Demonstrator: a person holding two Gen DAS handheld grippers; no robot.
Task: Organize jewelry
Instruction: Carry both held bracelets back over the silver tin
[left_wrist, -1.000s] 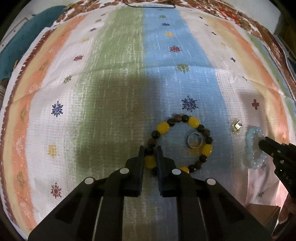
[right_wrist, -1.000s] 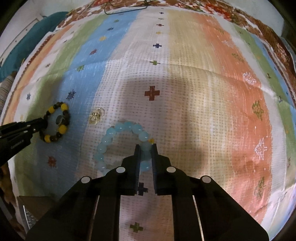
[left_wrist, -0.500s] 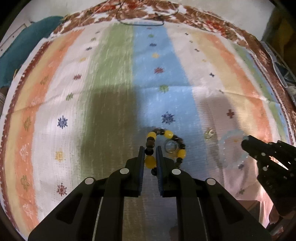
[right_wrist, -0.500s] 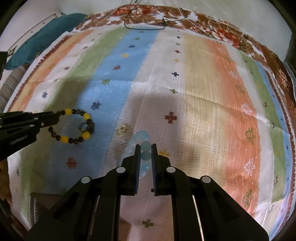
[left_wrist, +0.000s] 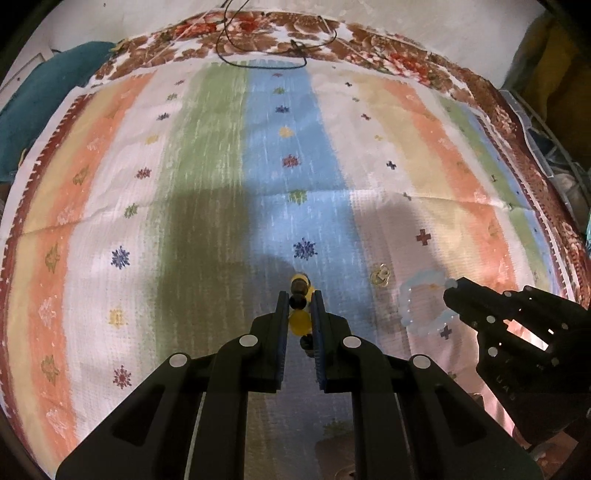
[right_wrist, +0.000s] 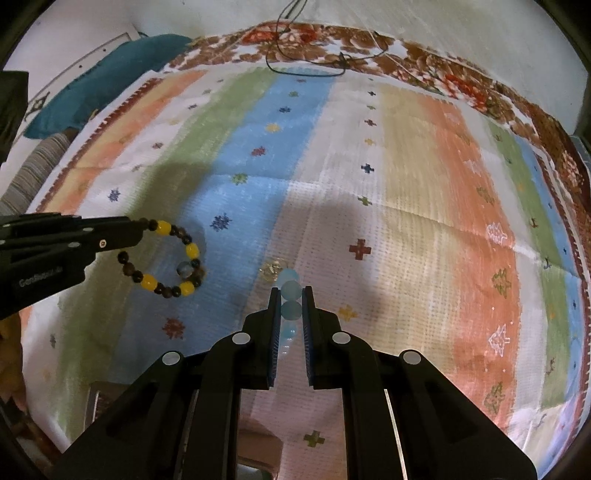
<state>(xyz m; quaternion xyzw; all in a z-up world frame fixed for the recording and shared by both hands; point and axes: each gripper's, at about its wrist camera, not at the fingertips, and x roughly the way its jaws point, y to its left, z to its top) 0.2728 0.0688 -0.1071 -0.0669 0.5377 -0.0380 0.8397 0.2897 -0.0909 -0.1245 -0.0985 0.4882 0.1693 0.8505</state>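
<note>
My left gripper (left_wrist: 300, 295) is shut on a bracelet of yellow and dark beads (left_wrist: 299, 321), seen edge-on between the jaws and hanging above the striped cloth (left_wrist: 184, 184). From the right wrist view the same bracelet (right_wrist: 166, 262) dangles as a loop from the left gripper (right_wrist: 138, 230). My right gripper (right_wrist: 290, 290) is shut on a pale blue bead bracelet (right_wrist: 291, 309); the left wrist view shows that bracelet (left_wrist: 424, 306) hanging from the right gripper (left_wrist: 452, 291). A small gold piece (right_wrist: 272, 268) lies on the cloth between them. A silver ring (right_wrist: 183, 268) shows through the yellow loop.
A black cord (left_wrist: 266, 55) lies at the cloth's far edge on a floral blanket (left_wrist: 406, 59). A teal cushion (left_wrist: 44, 96) sits at the far left, a wire basket (left_wrist: 546, 147) at the far right.
Both grippers have risen, each still shut on its bracelet. The bracelets have come up off the cloth and now hang from the jaws; the gold piece and ring stayed down.
</note>
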